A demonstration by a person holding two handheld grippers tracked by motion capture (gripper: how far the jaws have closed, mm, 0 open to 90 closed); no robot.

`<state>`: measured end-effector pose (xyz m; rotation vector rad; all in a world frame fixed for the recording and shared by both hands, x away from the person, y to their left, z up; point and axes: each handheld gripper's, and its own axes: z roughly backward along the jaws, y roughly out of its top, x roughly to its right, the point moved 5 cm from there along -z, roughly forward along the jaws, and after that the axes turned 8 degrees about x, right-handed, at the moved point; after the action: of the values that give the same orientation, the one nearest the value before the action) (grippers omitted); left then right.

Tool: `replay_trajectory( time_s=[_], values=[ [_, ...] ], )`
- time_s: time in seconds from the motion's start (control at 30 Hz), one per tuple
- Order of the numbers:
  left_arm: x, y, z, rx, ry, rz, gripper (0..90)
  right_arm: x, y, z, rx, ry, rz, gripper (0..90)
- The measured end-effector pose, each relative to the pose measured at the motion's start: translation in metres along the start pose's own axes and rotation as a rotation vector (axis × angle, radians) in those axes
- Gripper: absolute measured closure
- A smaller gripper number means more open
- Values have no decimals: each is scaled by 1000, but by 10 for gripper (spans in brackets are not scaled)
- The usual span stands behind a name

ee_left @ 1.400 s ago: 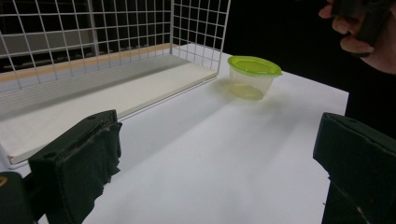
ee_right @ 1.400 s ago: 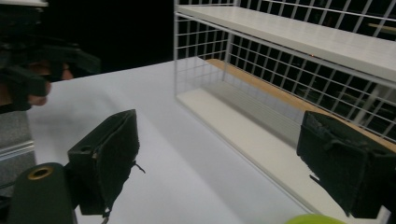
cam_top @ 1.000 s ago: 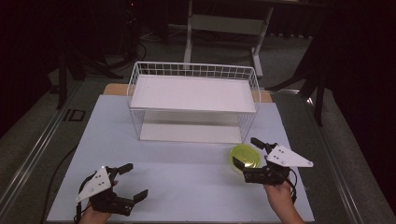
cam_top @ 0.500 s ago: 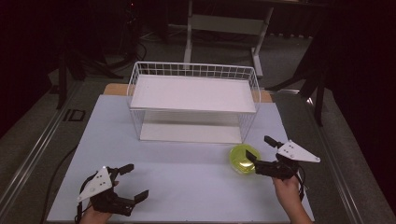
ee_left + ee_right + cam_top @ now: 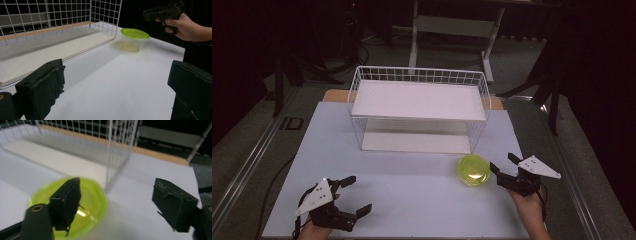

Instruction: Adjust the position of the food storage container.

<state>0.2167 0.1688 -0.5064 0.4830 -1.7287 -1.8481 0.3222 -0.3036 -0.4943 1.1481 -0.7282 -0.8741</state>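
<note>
Two grippers, both jaws spread wide and empty: left gripper [image 5: 351, 195] near-left, right gripper [image 5: 504, 167] just right of the green-lidded container [image 5: 473, 169], which sits before the wire rack [image 5: 419, 111].

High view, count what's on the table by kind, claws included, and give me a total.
Wire baskets: 1
Lidded green containers: 1
Claws: 2, left claw, right claw
Total: 4
</note>
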Motion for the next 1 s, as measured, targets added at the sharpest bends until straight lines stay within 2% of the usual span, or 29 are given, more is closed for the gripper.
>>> replay_trajectory(
  time_s=[0.07,0.13,0.2,0.23,0.3,0.4,0.47,0.6,0.73,0.83,1.0],
  values=[
    [0,0,0,0,0,0,17,4,-8,1,-30,-12,10,309],
    [0,0,0,0,0,2,18,8,-14,2,-54,-34,19,336],
    [0,0,0,-1,0,2,17,11,-19,4,-64,-37,-1,385],
    [0,0,0,-2,-1,2,17,12,-21,4,-71,-38,-9,442],
    [0,0,0,-1,-2,1,17,13,-26,4,-90,-27,-29,506],
    [0,0,0,-1,-1,0,17,13,-35,3,-123,-15,-38,653],
    [0,0,0,0,2,3,17,12,-39,1,-142,8,-61,762],
    [0,0,-1,-2,-2,-2,17,6,-45,-2,-173,-1,-28,879],
    [1,0,-1,-5,-3,-5,18,0,-52,-8,-207,-7,-14,900],
    [1,0,-1,-3,-2,-4,18,-8,-59,-12,-248,23,3,900],
    [0,0,-2,-3,-5,-2,17,-19,-63,-17,-273,67,9,900]
  ],
)
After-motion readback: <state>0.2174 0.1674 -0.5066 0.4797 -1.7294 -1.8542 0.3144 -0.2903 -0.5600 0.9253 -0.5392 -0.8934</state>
